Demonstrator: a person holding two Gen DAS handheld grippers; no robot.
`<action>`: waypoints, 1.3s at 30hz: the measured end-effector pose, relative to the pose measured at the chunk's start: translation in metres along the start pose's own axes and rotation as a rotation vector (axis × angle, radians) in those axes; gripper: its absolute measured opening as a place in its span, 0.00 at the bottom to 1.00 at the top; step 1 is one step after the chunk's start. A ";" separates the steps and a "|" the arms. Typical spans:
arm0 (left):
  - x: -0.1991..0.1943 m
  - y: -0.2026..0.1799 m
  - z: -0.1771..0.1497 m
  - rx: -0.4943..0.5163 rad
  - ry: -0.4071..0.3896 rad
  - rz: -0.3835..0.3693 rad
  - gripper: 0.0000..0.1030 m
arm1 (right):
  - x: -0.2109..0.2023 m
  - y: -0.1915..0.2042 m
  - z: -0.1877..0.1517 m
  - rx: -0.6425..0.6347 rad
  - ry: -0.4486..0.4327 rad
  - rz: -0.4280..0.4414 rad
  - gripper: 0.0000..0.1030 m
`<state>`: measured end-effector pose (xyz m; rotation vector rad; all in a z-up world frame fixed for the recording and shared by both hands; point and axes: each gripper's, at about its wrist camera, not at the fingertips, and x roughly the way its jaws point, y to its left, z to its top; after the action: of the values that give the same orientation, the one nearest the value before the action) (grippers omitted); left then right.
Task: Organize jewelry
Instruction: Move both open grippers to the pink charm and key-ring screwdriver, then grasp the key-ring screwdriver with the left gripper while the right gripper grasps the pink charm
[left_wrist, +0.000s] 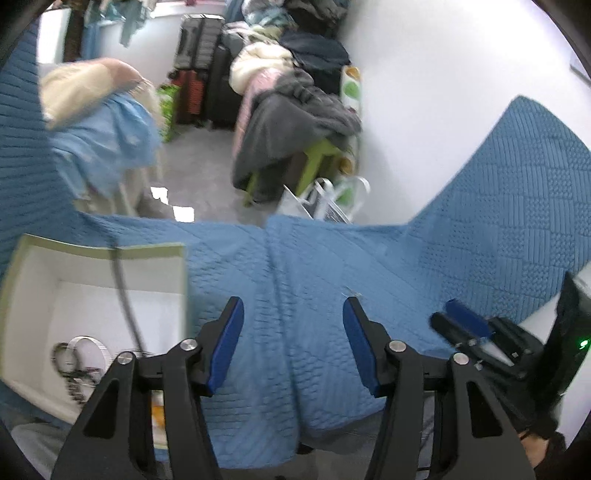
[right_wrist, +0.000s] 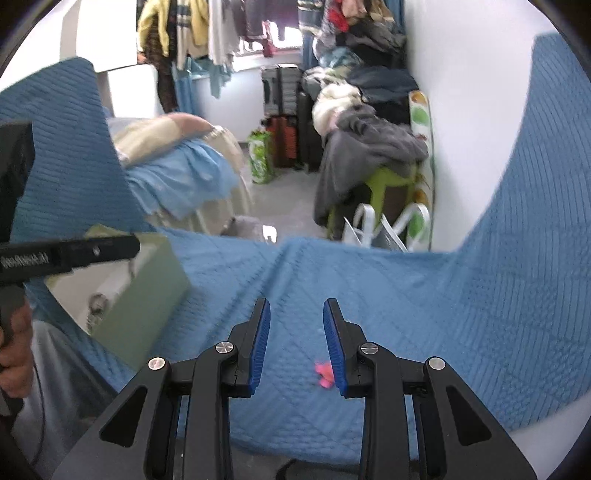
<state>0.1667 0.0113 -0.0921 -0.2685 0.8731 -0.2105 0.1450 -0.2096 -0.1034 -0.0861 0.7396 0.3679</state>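
My left gripper (left_wrist: 293, 310) is open and empty above the blue quilted cover (left_wrist: 314, 266). To its left stands an open green-edged box (left_wrist: 94, 288) with white walls; a silver bangle (left_wrist: 90, 345) and a dark beaded bracelet (left_wrist: 72, 373) lie in it. A thin dark cord (left_wrist: 123, 291) hangs over the box. My right gripper (right_wrist: 296, 312) is open and empty over the cover (right_wrist: 406, 295). A small pink piece (right_wrist: 324, 373) lies on the cover just inside its right finger. The box (right_wrist: 144, 299) is to its left. The right gripper also shows in the left wrist view (left_wrist: 456, 319).
Beyond the cover's far edge are grey floor, a green stool (left_wrist: 314, 162) draped with dark clothes, suitcases (left_wrist: 199, 70) and a white bag (left_wrist: 325, 203). A chair with blue cloth (left_wrist: 110, 140) stands at left. The left gripper's body (right_wrist: 66, 253) crosses the right wrist view's left side.
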 end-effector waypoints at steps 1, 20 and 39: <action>0.004 -0.003 -0.002 0.003 0.010 -0.010 0.51 | 0.006 -0.005 -0.006 0.009 0.014 0.008 0.27; 0.132 -0.045 -0.018 0.055 0.218 -0.106 0.29 | 0.101 -0.044 -0.059 0.061 0.211 0.077 0.39; 0.215 -0.086 -0.008 0.259 0.312 -0.113 0.23 | 0.098 -0.087 -0.062 0.227 0.200 0.013 0.19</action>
<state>0.2881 -0.1336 -0.2254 -0.0419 1.1280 -0.4756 0.2023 -0.2742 -0.2193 0.0975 0.9758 0.2881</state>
